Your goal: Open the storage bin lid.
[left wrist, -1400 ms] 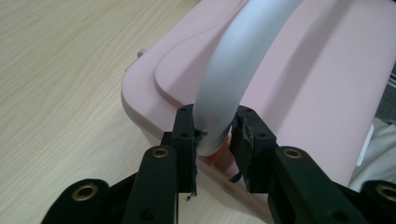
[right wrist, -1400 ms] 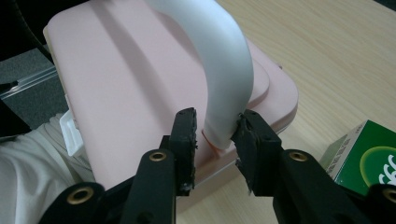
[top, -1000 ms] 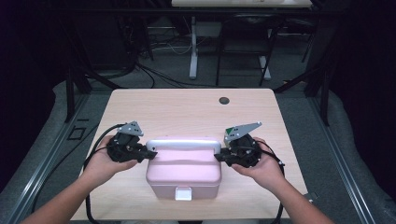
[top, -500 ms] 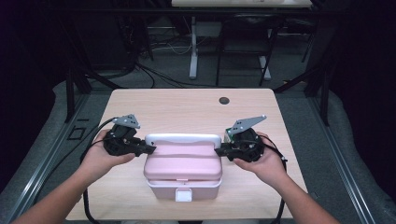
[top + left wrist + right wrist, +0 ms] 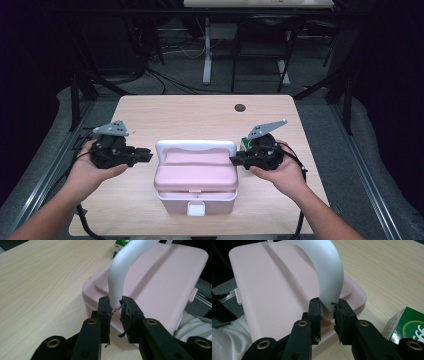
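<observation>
A pink lidded box [image 5: 195,172] with a white arched handle [image 5: 195,145] stands near the table's front edge, and the handle is swung up. My left gripper [image 5: 150,156] is at the box's left side. Its jaws have just been closing and now pinch the foot of the handle [image 5: 117,287] between the pads. At the box's right side my right gripper [image 5: 233,161] is shut on the handle's other foot [image 5: 329,277]. The pink lid [image 5: 279,290] lies closed, with a white latch [image 5: 196,209] at the front.
A green carton [image 5: 245,144] stands on the wooden table [image 5: 200,117] just behind the right gripper, also seen as a green carton [image 5: 409,326] beside the jaws. A dark round hole [image 5: 240,107] sits at the table's back. Cables trail off the front edge.
The left gripper has shifted left and up a little, and its jaws have narrowed onto the handle's foot. The handle stands more upright. The right gripper has kept its place.
</observation>
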Available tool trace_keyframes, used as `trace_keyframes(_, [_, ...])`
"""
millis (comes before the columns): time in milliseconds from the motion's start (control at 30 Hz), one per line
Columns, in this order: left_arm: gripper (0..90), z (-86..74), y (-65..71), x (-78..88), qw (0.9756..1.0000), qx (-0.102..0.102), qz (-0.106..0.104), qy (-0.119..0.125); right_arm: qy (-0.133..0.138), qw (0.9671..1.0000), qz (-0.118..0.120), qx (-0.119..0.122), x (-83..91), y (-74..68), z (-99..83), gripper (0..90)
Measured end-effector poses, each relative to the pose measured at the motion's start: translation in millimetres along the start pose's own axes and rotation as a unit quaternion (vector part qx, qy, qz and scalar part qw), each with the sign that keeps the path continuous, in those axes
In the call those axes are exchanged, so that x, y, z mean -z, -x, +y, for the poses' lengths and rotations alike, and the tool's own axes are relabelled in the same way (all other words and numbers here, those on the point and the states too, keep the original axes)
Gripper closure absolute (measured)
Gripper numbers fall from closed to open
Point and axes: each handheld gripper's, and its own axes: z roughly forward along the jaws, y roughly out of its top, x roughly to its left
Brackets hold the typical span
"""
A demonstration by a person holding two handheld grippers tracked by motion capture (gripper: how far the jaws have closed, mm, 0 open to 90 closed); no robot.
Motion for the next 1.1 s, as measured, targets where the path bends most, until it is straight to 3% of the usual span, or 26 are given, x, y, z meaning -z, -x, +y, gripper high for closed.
trace_keyframes(133, [83.3, -21.8, 3.8, 3.8, 0.9999, 0.003, -0.004, -0.014, 0.002, 0.9999, 0.003, -0.016, 1.3, 2.9, 2.9, 75.6])
trace_keyframes(200, [84.8, -24.6, 5.0, 2.7, 0.9998, 0.004, -0.006, -0.016, 0.001, 0.9998, 0.006, -0.019, 1.6, 3.5, 3.7, 75.6])
trace_keyframes(367, [89.4, -39.2, 14.0, -12.7, 0.9995, -0.004, -0.022, -0.024, 0.001, 0.9997, 0.005, -0.025, 1.9, 4.3, 6.3, 75.5])
trace_keyframes(500, [89.7, -41.2, 19.0, -20.5, 0.9991, -0.011, -0.03, -0.029, -0.003, 0.9997, 0.004, -0.026, 2.4, 4.4, 7.2, 75.5])
trace_keyframes(567, [89.8, -41.5, 22.7, -26.8, 0.9988, -0.02, -0.024, -0.039, -0.002, 0.9996, 0.004, -0.027, 2.1, 5.0, 7.6, 75.4])
trace_keyframes(633, [90.0, -42.1, 23.2, -29.7, 0.9985, -0.016, -0.036, -0.037, -0.002, 0.9996, 0.004, -0.029, 2.6, 5.6, 8.0, 75.4])
trace_keyframes(1100, [90.0, -38.0, 36.0, -45.9, 0.9969, -0.027, -0.056, -0.047, 0.001, 0.9995, 0.004, -0.032, 3.4, 6.8, 9.6, 75.4])
